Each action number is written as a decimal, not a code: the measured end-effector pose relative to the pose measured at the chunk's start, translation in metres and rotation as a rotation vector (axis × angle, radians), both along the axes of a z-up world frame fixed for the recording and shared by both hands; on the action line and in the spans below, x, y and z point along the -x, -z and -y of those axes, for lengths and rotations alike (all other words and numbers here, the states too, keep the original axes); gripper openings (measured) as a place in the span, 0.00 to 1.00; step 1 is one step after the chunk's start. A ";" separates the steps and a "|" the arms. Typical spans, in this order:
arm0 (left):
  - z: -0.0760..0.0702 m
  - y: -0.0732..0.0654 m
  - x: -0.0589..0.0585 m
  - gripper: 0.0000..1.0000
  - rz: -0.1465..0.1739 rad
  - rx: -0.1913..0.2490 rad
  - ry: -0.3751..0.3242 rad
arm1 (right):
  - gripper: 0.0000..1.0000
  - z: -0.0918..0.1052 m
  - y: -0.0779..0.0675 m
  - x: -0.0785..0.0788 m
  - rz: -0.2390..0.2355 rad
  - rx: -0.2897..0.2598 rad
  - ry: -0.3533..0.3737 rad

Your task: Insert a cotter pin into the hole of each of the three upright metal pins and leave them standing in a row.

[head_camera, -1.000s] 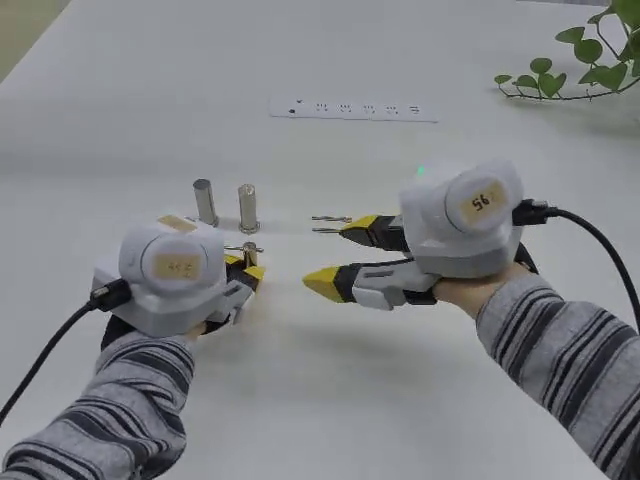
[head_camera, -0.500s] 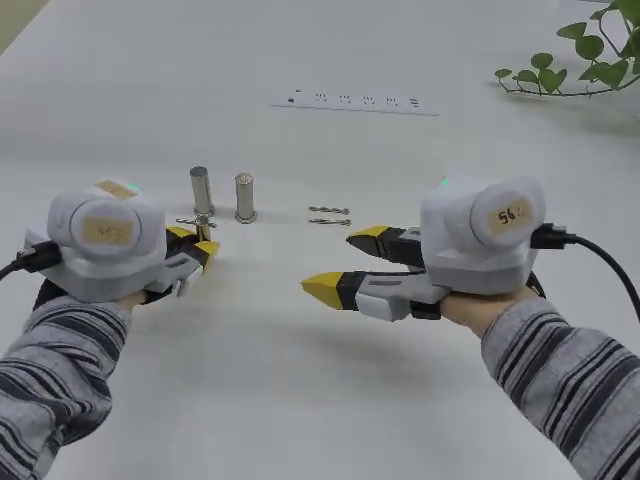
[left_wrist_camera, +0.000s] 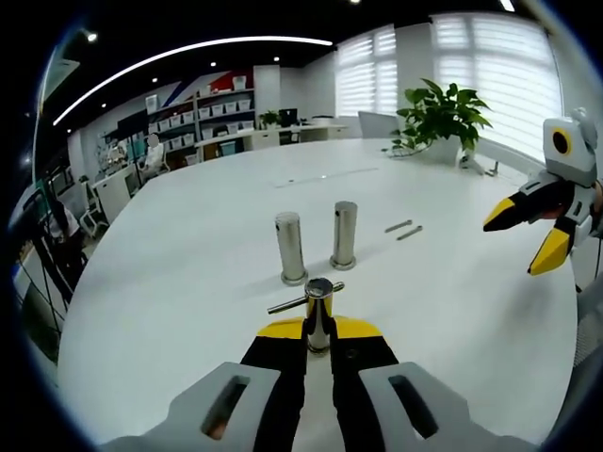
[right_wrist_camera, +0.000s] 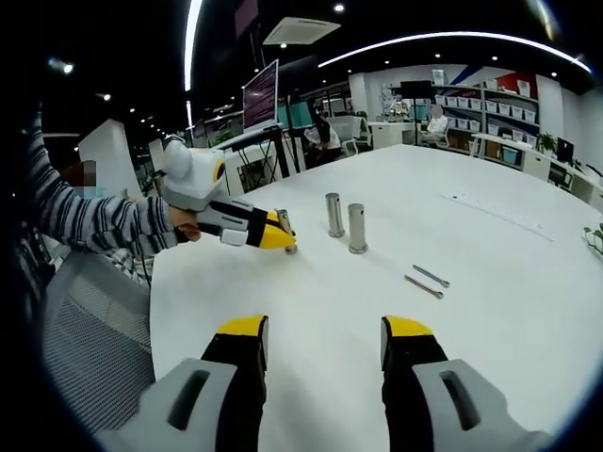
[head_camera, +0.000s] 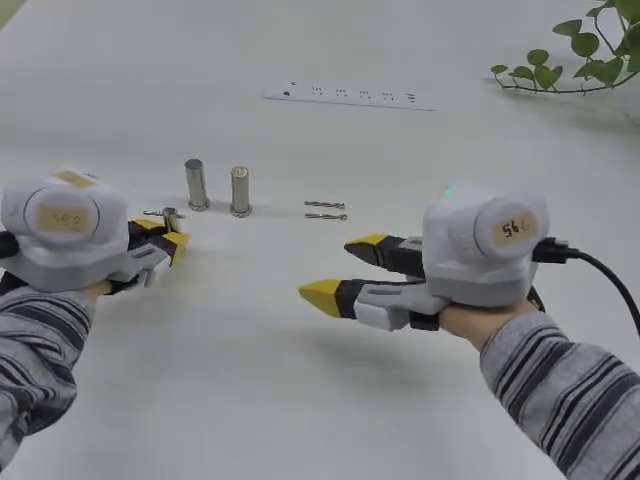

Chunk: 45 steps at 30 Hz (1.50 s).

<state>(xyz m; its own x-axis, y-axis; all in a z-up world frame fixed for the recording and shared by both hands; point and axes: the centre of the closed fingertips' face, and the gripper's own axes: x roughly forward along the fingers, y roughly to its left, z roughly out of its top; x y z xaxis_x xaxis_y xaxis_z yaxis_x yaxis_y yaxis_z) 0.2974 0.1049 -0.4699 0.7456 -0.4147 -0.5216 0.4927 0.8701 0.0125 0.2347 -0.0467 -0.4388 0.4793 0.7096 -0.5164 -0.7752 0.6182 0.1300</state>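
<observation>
The short silver metal pin (left_wrist_camera: 318, 301), a thin cotter pin (left_wrist_camera: 287, 303) through its hole, is clamped in the left claw (left_wrist_camera: 318, 331), left of two free-standing silver pins (head_camera: 240, 190) on the white worktop (head_camera: 300, 390). Two loose cotter pins (head_camera: 326, 210) lie right of these. The right claw (head_camera: 345, 267) gapes wide, empty.
</observation>
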 end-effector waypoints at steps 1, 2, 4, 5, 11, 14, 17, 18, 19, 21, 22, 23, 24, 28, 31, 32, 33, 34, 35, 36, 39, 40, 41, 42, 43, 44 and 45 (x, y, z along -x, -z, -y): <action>-0.001 0.001 0.000 0.05 -0.001 0.004 0.000 | 0.44 0.000 -0.001 0.000 -0.001 -0.003 0.002; -0.002 0.001 0.000 0.05 -0.003 0.004 0.001 | 0.44 0.000 -0.001 0.001 -0.003 -0.004 0.004; -0.002 0.003 0.000 0.05 -0.006 -0.003 0.007 | 0.44 -0.002 -0.003 0.002 -0.012 -0.022 0.010; -0.003 0.003 0.001 0.05 -0.008 -0.004 0.010 | 0.44 -0.002 -0.004 0.002 -0.013 -0.025 0.013; -0.003 0.003 0.002 0.05 -0.008 0.017 0.008 | 0.42 -0.002 -0.005 0.003 -0.027 -0.045 0.026; -0.003 0.003 0.001 0.05 -0.011 0.020 0.006 | 0.42 -0.002 -0.004 0.004 -0.034 -0.049 0.030; -0.003 0.003 0.002 0.05 -0.009 0.017 0.004 | 0.42 -0.004 -0.003 0.004 -0.041 -0.054 0.032; -0.003 0.003 0.002 0.05 -0.008 0.014 0.003 | 0.42 -0.004 -0.003 0.004 -0.042 -0.055 0.032; -0.003 0.003 0.002 0.05 -0.007 0.013 0.000 | 0.42 -0.004 -0.003 0.005 -0.043 -0.055 0.031; -0.003 0.003 0.002 0.05 -0.005 0.008 -0.003 | 0.42 -0.005 -0.002 0.005 -0.049 -0.054 0.031; -0.003 0.003 0.002 0.06 -0.004 0.008 -0.006 | 0.42 -0.005 -0.002 0.005 -0.052 -0.056 0.031; -0.003 0.003 0.001 0.06 -0.006 0.009 -0.010 | 0.42 -0.005 -0.003 0.005 -0.053 -0.057 0.031; -0.003 0.004 0.001 0.06 -0.010 0.010 -0.011 | 0.42 -0.005 -0.003 0.004 -0.054 -0.056 0.031; -0.002 0.007 0.004 0.08 -0.027 0.016 -0.008 | 0.43 -0.004 -0.002 0.004 -0.051 -0.045 0.029; -0.002 0.009 0.006 0.13 -0.030 0.012 -0.009 | 0.43 -0.003 -0.001 0.004 -0.053 -0.035 0.028; -0.002 0.009 0.007 0.16 -0.035 0.013 -0.012 | 0.43 -0.003 -0.001 0.004 -0.053 -0.033 0.028; -0.002 0.010 0.008 0.18 -0.036 0.014 -0.014 | 0.43 -0.002 -0.001 0.003 -0.052 -0.030 0.028; -0.003 0.010 0.010 0.21 -0.035 0.016 -0.015 | 0.43 -0.002 -0.001 0.003 -0.051 -0.030 0.028; -0.002 0.009 0.011 0.22 -0.033 0.019 -0.014 | 0.43 -0.002 -0.002 0.002 -0.049 -0.027 0.028; -0.003 0.009 0.012 0.23 -0.035 0.026 -0.015 | 0.43 -0.002 -0.002 0.001 -0.047 -0.026 0.027; -0.004 0.006 0.016 0.29 -0.038 0.043 -0.028 | 0.43 -0.002 -0.005 -0.002 -0.038 -0.024 0.030; -0.004 0.005 0.017 0.32 -0.039 0.050 -0.033 | 0.42 -0.003 -0.006 -0.004 -0.037 -0.024 0.031; -0.004 0.002 0.018 0.34 -0.032 0.062 -0.039 | 0.42 -0.003 -0.007 -0.006 -0.032 -0.024 0.032; -0.004 0.000 0.019 0.36 -0.029 0.070 -0.042 | 0.42 -0.004 -0.009 -0.007 -0.026 -0.022 0.031; -0.004 -0.003 0.021 0.39 -0.025 0.078 -0.047 | 0.42 -0.006 -0.010 -0.010 -0.021 -0.019 0.028; -0.004 -0.005 0.021 0.41 -0.020 0.079 -0.047 | 0.42 -0.006 -0.011 -0.012 -0.016 -0.015 0.027; -0.004 -0.009 0.023 0.43 -0.008 0.068 -0.039 | 0.42 -0.008 -0.013 -0.016 -0.006 -0.010 0.026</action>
